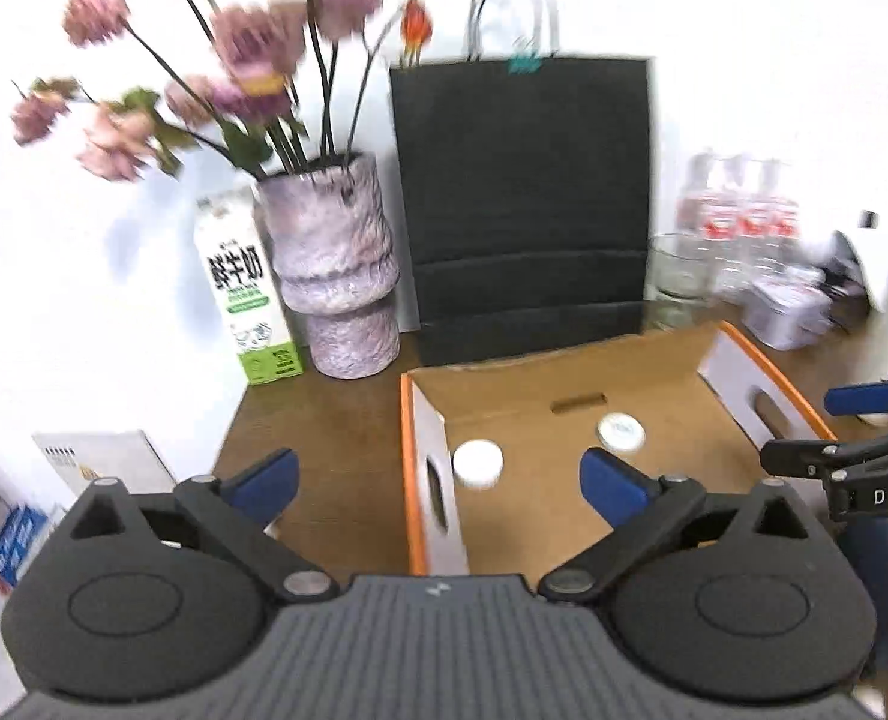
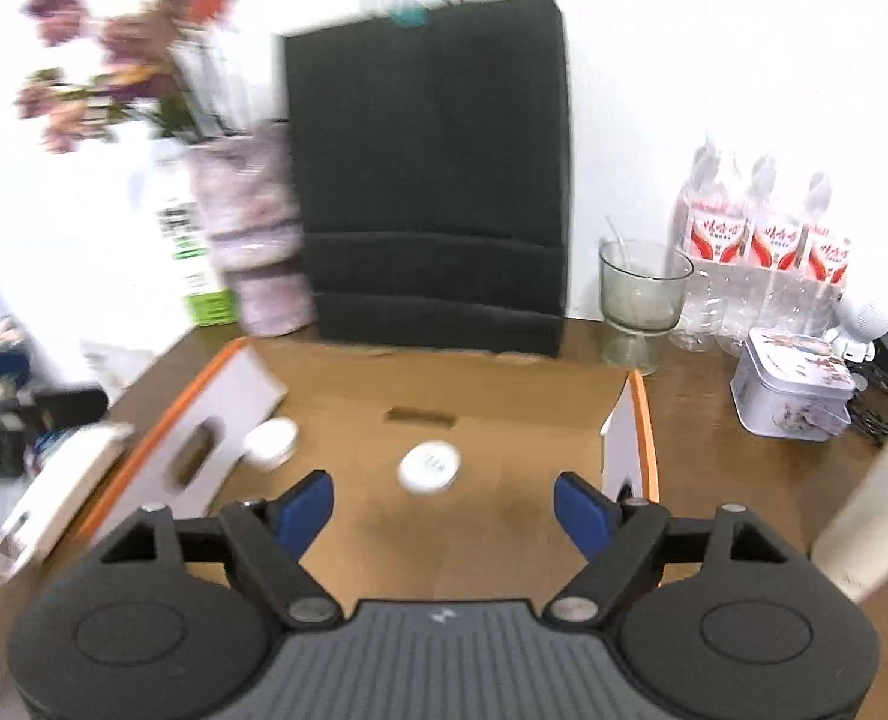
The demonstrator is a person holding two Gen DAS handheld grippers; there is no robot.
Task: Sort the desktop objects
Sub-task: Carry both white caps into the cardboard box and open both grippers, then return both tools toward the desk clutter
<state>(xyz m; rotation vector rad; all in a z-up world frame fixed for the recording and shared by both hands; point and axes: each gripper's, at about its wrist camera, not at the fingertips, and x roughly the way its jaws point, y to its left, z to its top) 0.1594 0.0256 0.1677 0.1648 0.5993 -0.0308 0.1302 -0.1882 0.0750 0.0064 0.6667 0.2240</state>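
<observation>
Two small round white containers, both lying on the floor of the open cardboard box: a plain white jar close against the left wall with the hand-hole, and a flat white tin with a printed lid nearer the middle. Well apart from one another, neither touched by anything. Probably dropped in as sorted items, since the box sits with its flaps folded out, ready to take things from above

Above the near edge of the box, left gripper spread as wide as it goes, blue pads clear of everything, nothing between them; aimed down across the left wall toward the jar. Right gripper likewise released and empty, pads standing either side of the tin but above and short of it, no contact. Seen also at the right edge of the left view, reaching in over the orange-edged flap. Both looking like hands that have let go, not hands about to grip

Behind the box, against the wall: a black paper bag, a mottled purple vase with pink flowers, a milk carton just beside it. To the right on the wooden desk: a glass goblet, three water bottles, a printed square tin — likely the next candidates for sorting, though much of the scene is blurred
</observation>
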